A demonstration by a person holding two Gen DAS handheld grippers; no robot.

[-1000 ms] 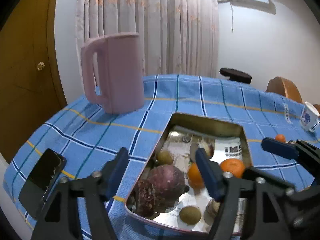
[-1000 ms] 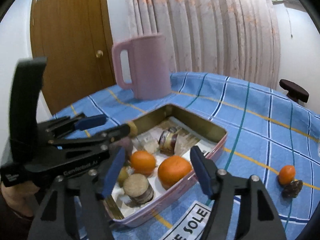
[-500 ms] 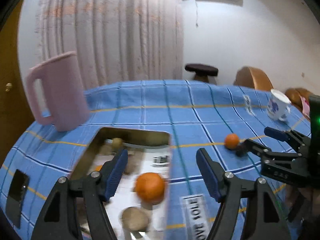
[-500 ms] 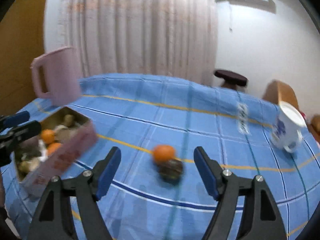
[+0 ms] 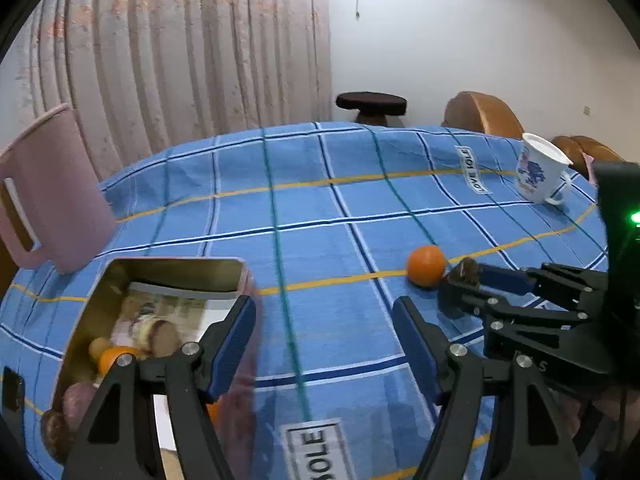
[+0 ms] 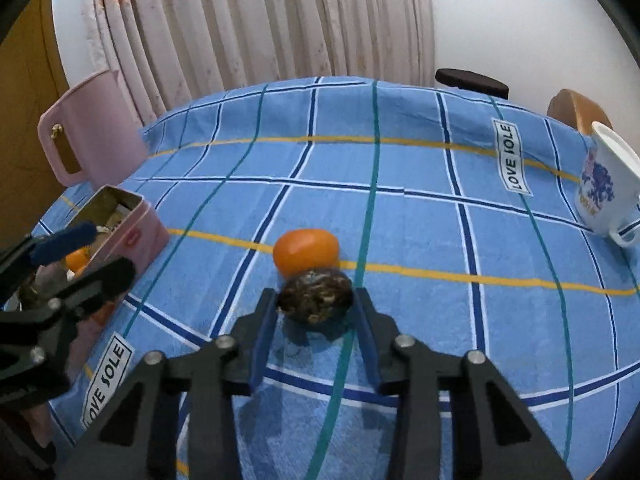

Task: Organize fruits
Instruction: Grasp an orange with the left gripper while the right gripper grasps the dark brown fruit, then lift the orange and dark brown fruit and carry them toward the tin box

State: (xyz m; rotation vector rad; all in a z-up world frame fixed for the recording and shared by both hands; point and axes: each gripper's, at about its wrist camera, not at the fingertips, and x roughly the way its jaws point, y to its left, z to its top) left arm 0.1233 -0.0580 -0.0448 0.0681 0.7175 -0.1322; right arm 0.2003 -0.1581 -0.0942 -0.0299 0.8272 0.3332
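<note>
Right gripper (image 6: 316,308) set low over the blue checked cloth (image 6: 420,208), jaws closing, dark wrinkled fruit (image 6: 316,298) squarely between the pads and apparently touched on both flanks; lift not yet evident. Fruit lying dead ahead of the right gripper, broad axis running across from pad to pad, resting on the cloth and touching the orange (image 6: 306,251) just behind it. Orange therefore at risk of a nudge on the lift, as judged. Left gripper (image 5: 324,338) wide and empty, pointed at bare cloth between the tin (image 5: 168,268) and the two loose fruits; right hand clearly the nearer to both. Tin off to the left of the dark fruit, well apart, already holding several fruits including an orange one. Writing: "LOVE SOLE" on white cloth labels (image 6: 513,160), legible in three places in the right view. Mug (image 6: 608,188) at far right bearing a blue print, wording unreadable. Pink jug (image 6: 94,128) behind the tin, no marking seen.
</note>
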